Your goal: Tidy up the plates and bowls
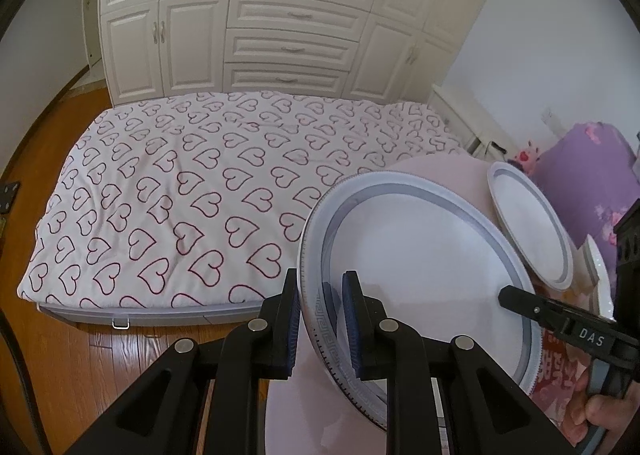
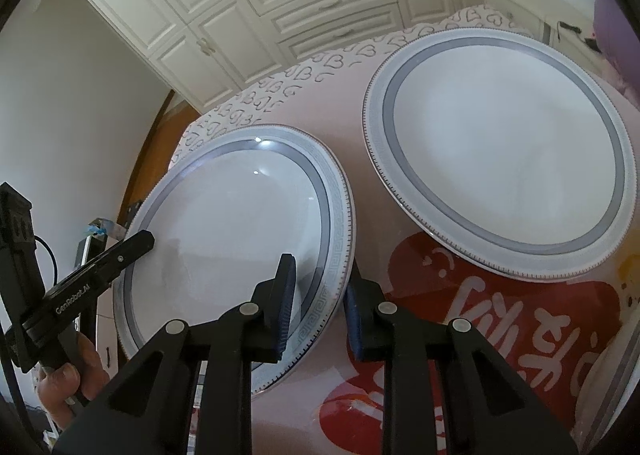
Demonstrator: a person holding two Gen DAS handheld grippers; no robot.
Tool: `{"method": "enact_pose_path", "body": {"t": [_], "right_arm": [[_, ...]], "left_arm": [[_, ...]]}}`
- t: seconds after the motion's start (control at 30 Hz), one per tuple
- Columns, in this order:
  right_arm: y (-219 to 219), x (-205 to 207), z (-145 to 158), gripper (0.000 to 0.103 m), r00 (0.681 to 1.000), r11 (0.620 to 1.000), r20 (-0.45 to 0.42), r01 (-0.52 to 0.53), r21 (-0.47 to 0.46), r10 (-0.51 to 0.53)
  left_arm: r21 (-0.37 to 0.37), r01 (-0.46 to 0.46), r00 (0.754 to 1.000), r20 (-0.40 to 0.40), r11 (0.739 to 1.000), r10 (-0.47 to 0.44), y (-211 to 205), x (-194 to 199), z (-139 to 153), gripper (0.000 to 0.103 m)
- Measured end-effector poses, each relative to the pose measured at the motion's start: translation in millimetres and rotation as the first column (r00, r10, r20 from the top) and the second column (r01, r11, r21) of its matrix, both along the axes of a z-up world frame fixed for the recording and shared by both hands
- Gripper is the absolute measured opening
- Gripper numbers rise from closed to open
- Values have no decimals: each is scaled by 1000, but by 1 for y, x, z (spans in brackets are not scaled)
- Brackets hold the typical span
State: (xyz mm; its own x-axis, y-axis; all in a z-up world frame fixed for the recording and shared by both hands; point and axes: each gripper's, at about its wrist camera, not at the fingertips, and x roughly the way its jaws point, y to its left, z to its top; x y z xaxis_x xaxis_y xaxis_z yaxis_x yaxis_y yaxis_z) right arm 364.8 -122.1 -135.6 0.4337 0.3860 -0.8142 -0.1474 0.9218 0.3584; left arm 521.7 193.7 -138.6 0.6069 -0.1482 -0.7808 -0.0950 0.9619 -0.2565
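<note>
Left gripper [image 1: 320,319] and right gripper [image 2: 318,309] both clamp opposite rims of near plate [image 2: 236,239]. Only the right view fully shows far plate [image 2: 500,151], lying flat beyond, apart.

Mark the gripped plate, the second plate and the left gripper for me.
gripped plate [image 2: 236,223], right wrist view, white centre.
second plate [image 2: 508,151], right wrist view, white centre.
left gripper [image 1: 320,319], left wrist view, between fingertips clamping the rim.

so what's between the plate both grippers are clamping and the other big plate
Right wrist view: only bare pink tablecloth, running into its red print, separates the held plate from the other plate. They don't touch.
</note>
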Motion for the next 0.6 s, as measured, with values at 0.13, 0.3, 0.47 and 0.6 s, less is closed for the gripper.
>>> {"method": "enact_pose_path", "body": {"t": [0.13,0.3,0.47,0.6], "right_arm": [[-2,-4,1,23,1000,1000,6,0,5,0],[-9,-6,4,23,1000,1000,13,-2,10,2],[-16,-13,10,23,1000,1000,27,-3,21,3],[-22,-19,17,23,999,1000,48,-7,21,6]], "left_arm": [[2,0,1000,5,1000,0,-2,-7,4,16],[-2,0,1000,14,1000,0,-5,-18,10,16],[-12,3,999,33,1000,-3,-10,-33,21,16],[-5,7,999,52,1000,-7,-15,-44,29,16]]}}
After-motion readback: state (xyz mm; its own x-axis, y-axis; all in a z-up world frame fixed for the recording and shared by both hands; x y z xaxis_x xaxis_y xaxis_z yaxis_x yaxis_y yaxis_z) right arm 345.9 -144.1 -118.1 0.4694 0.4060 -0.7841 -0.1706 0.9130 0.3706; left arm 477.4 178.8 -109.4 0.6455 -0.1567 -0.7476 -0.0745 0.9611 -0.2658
